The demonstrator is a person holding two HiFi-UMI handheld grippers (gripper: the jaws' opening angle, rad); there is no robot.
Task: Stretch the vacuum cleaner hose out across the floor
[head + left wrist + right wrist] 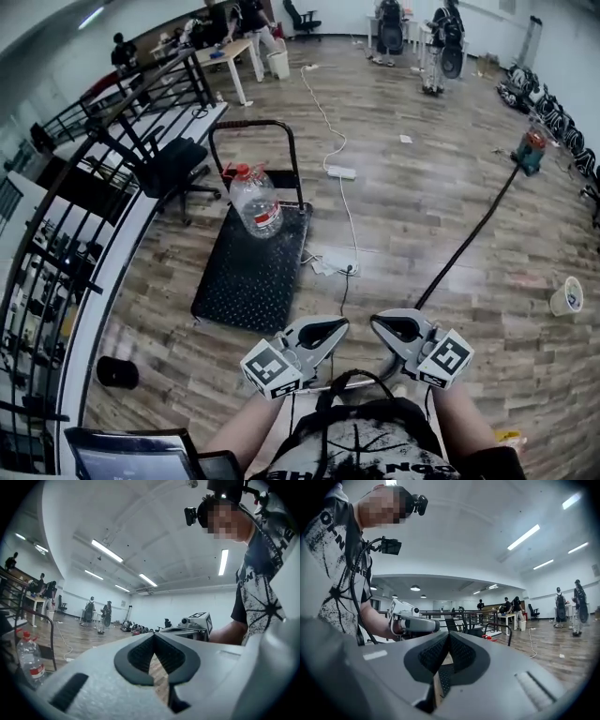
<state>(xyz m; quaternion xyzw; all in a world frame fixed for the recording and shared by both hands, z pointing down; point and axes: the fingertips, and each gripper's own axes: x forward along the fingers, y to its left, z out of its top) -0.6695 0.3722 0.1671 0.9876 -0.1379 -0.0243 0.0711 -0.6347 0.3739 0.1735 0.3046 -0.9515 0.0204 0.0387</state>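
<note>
The black vacuum hose (469, 236) lies straight across the wooden floor, from the teal and red vacuum cleaner (530, 150) at the far right towards me, and its near end passes out of sight behind my right gripper. My left gripper (345, 324) and right gripper (373, 322) are held up in front of my chest, level, with their tips facing each other and a small gap between them. Both are shut with nothing between the jaws, as the left gripper view (153, 637) and the right gripper view (449, 635) also show. Neither touches the hose.
A black flat cart (248, 281) with a large water bottle (255, 202) stands ahead on the left. A power strip (339, 265) and white cable lie beside it. A railing (84, 187) and office chair (173, 164) line the left; a paper cup (566, 298) sits right. People stand far back.
</note>
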